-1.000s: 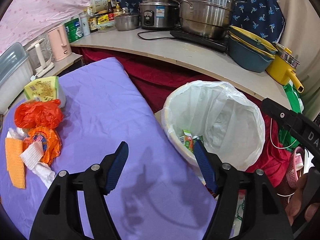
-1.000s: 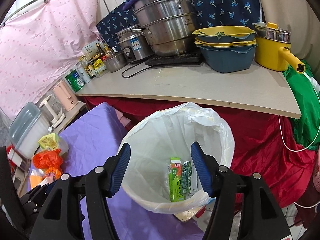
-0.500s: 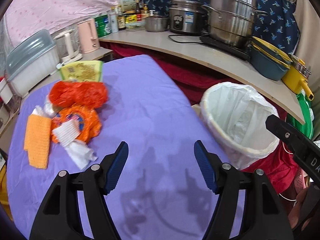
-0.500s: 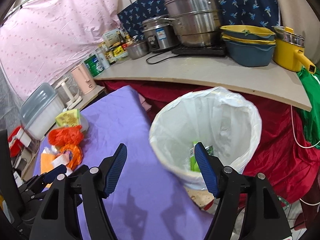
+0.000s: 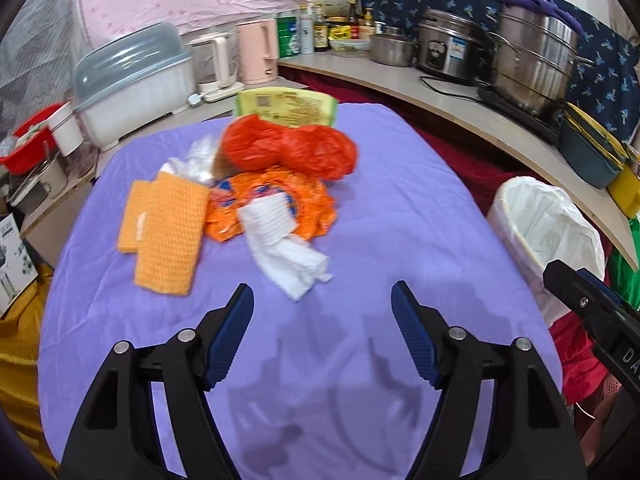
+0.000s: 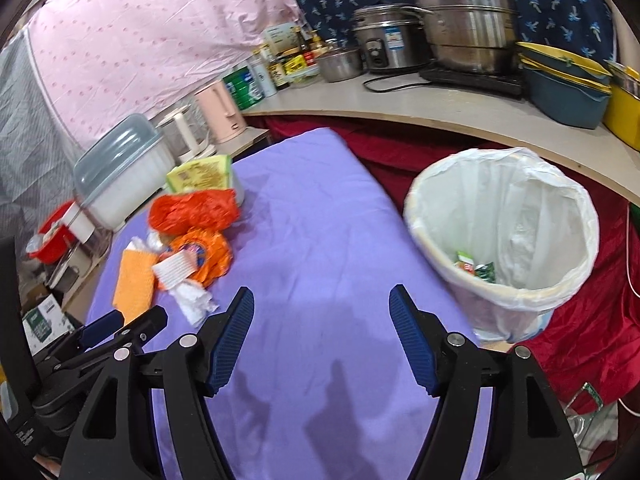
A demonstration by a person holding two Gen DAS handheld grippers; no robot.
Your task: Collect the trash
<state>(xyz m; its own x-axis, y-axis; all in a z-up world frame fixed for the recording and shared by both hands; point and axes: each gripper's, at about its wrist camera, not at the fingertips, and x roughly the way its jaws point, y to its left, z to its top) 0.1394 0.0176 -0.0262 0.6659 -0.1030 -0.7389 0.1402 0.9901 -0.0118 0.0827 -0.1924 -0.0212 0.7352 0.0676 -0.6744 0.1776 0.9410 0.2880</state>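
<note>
1. Left wrist view: empty, open left gripper (image 5: 322, 322); crumpled white paper tissue (image 5: 289, 261) lies just above centre, long axis slanting toward lower right.
2. Right wrist view: open, empty right gripper (image 6: 321, 326) is farther; tissue sits left, white-lined bin (image 6: 504, 232) right.

I see a plain purple tablecloth (image 5: 360, 240), a red-orange plastic bag (image 5: 288, 148), and an orange waffle-textured cloth (image 5: 168, 232). White tissue (image 5: 288, 252) overlaps an orange wrapper (image 5: 272, 196). The bin liner (image 6: 504, 216) is white, the curtain (image 6: 140, 40) pink with small dots.
</note>
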